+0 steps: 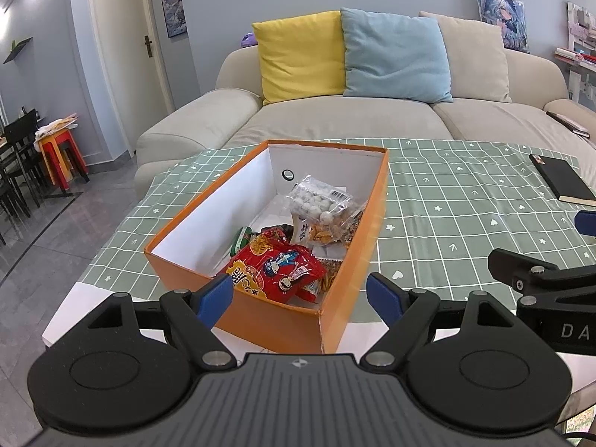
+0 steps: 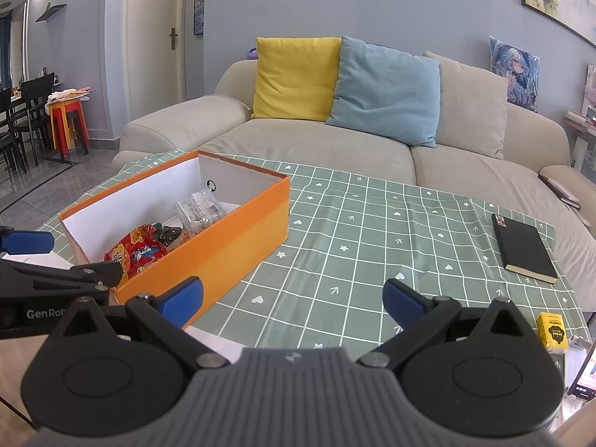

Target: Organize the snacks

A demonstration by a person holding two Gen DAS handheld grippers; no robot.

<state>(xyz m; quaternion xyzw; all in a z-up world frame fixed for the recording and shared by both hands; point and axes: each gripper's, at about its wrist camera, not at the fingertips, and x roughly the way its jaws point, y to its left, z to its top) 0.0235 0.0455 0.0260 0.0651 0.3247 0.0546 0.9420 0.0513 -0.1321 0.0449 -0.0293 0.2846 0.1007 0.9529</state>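
The left gripper (image 1: 300, 296) has its blue-padded jaws spread wide and holds nothing; it hovers at the near short end of the open orange cardboard box with white inner walls (image 1: 367, 257), whose near corner sits between the fingers. The box's long axis runs away from this claw toward 12 o'clock, tilted slightly to 1. Inside, closest to the claw at 12 o'clock, lies a red crinkly snack packet with cartoon print (image 1: 277, 270); beyond it, toward 1 o'clock, a clear plastic bag of round white sweets (image 1: 320, 201) rests over some smaller packets that are too jumbled to name.

The right gripper (image 2: 292, 298) is likewise wide apart and empty, over the green checked tablecloth (image 2: 372, 231). From it the box lies at 10 o'clock, its long side facing the claw. A black hardcover notebook (image 2: 525, 251) lies at 2 o'clock, well apart, and a small yellow carton (image 2: 553, 331) at 3 o'clock near the cloth's edge; it may be a snack, though the print is too small to read.

The left claw is plainly nearer the box; the right is nearer the yellow carton, so any further pickup there would likely fall to it.
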